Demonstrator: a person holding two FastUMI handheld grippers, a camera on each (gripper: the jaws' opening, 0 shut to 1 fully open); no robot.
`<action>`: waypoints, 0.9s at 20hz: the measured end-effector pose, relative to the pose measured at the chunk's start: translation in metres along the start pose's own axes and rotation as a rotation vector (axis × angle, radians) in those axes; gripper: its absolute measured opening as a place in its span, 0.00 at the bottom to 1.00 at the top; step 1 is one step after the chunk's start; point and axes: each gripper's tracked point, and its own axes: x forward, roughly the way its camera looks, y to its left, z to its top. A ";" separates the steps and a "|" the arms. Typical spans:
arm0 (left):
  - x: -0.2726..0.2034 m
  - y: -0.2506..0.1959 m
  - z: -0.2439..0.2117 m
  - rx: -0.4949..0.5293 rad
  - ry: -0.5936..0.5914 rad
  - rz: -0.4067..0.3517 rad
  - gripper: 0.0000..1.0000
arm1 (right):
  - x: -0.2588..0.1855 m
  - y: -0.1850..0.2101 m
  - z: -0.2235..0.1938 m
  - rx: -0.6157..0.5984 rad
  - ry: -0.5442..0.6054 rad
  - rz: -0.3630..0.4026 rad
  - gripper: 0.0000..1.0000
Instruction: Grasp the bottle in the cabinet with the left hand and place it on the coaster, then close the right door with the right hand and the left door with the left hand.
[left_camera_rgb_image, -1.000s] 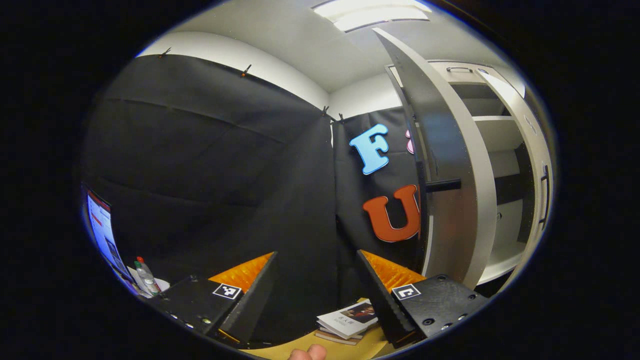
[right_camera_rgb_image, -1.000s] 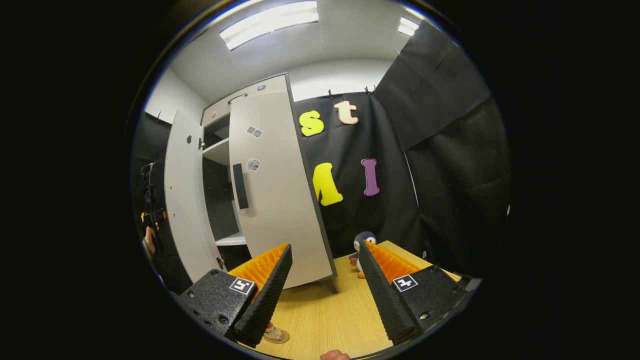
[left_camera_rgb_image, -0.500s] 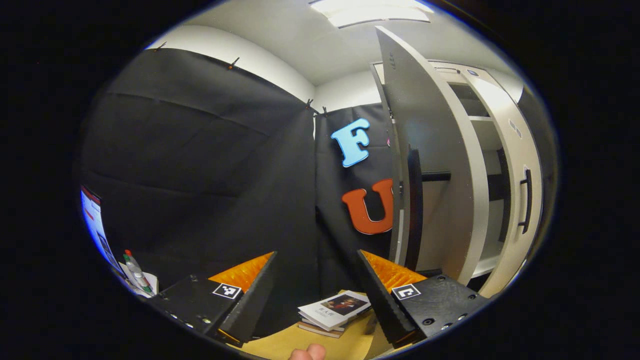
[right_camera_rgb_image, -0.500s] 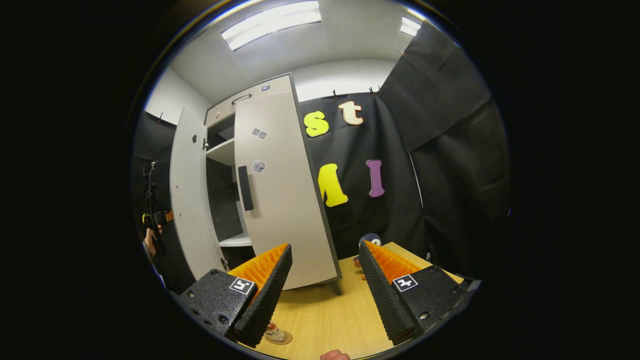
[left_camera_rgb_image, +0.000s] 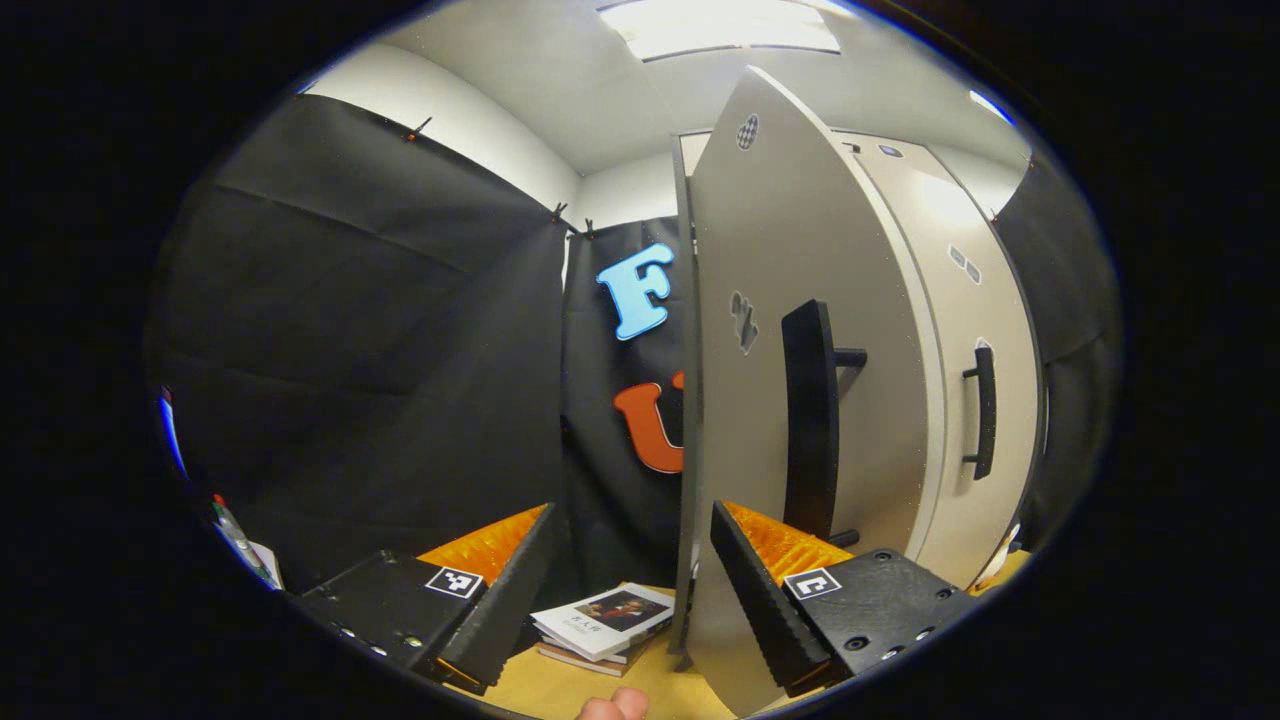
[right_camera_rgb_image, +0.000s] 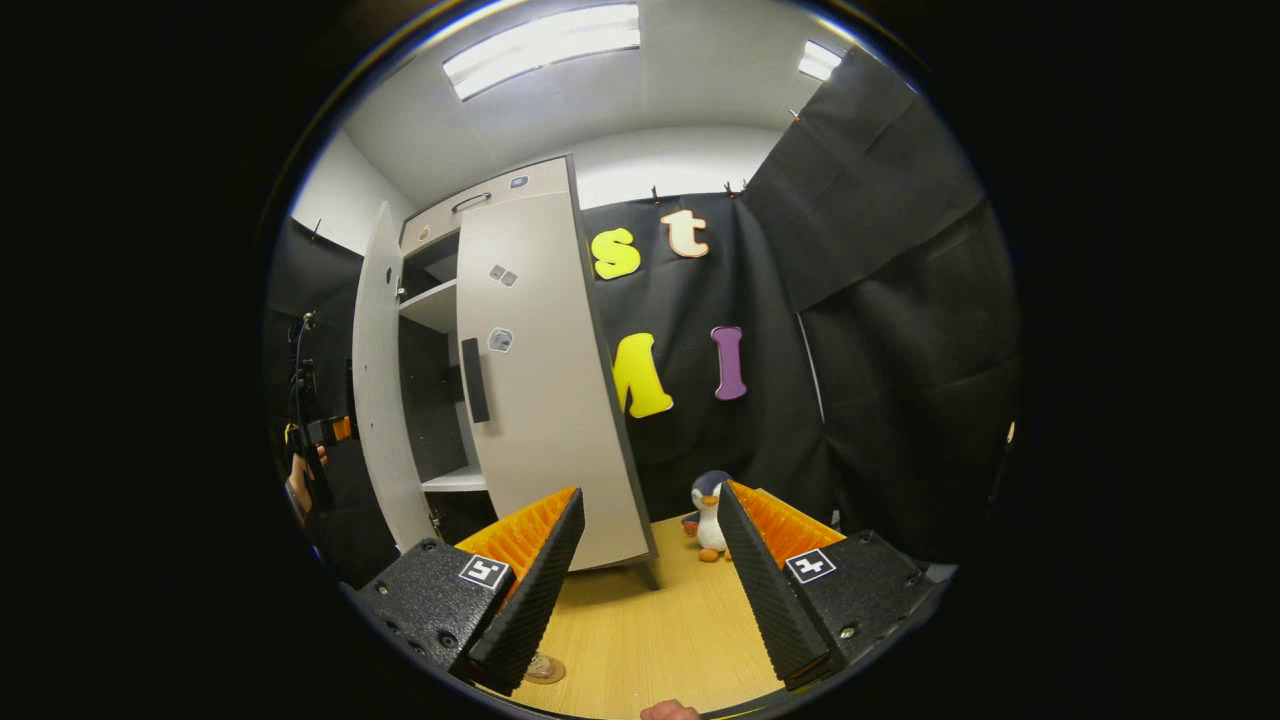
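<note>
Left tool (left_camera_rgb_image: 630, 580) open, empty, its right finger just beside the half-swung left door (left_camera_rgb_image: 800, 300); books (left_camera_rgb_image: 600, 625) lie on the surface (left_camera_rgb_image: 560, 690) between the fingers. Right tool (right_camera_rgb_image: 650, 575) open, empty, above the surface near the closed right door (right_camera_rgb_image: 530, 380). Coaster (right_camera_rgb_image: 545, 668) sits near-left, bottle on it mostly hidden behind the finger.

Two doors (left_camera_rgb_image: 800, 300) (left_camera_rgb_image: 985, 330), one penguin (right_camera_rgb_image: 710, 510)

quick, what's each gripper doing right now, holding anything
Left gripper: open, holding nothing, its fingers either side of the left door's edge.
Right gripper: open, holding nothing, above the wooden table.
</note>
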 end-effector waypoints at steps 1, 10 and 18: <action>0.001 -0.008 -0.001 -0.002 -0.002 -0.019 0.94 | -0.002 -0.003 0.002 -0.001 -0.004 -0.008 0.83; 0.003 -0.060 -0.013 -0.050 0.027 -0.120 0.90 | -0.016 -0.022 0.003 -0.019 -0.012 -0.067 0.82; -0.033 -0.079 0.000 -0.099 -0.004 -0.171 0.95 | -0.008 -0.016 -0.015 -0.025 0.052 -0.047 0.82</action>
